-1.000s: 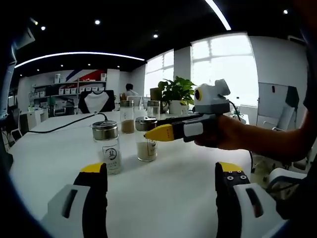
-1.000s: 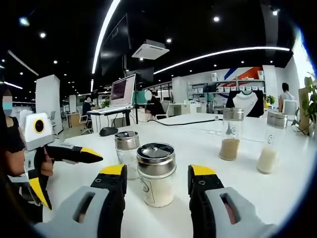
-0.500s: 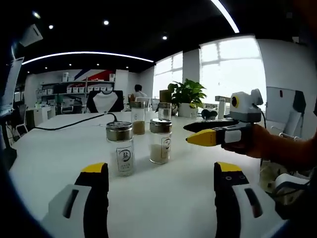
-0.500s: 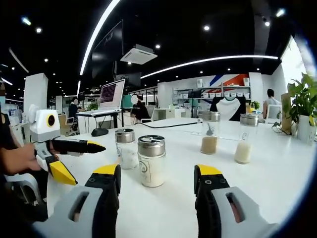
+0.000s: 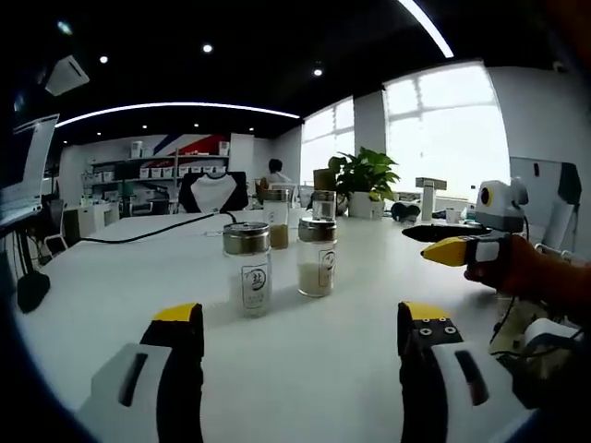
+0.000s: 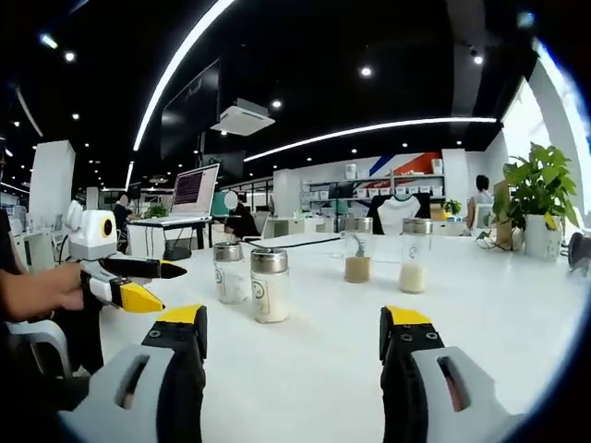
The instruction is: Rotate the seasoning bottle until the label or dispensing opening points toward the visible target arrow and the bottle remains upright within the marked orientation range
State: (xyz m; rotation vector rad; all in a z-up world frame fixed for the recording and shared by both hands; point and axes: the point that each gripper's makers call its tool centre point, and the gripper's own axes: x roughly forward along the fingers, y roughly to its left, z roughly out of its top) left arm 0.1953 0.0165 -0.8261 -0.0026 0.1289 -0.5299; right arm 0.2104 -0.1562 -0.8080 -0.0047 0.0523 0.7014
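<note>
Both hand-held grippers have drawn back from the bottles. Nearest, the right hand-held gripper point(image 6: 291, 328) and left hand-held gripper point(image 5: 291, 323) hang spread, empty; beyond, the seasoning bottle point(image 6: 270, 285) stands upright on the worktop point(image 6: 323, 369), released, apparently so its orientation can be checked.

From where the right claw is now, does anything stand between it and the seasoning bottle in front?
Nothing visible does. The right claw is open, and only bare white table lies between it and the nearest seasoning bottle. A second bottle stands just behind and beside it, not in the path.
</note>
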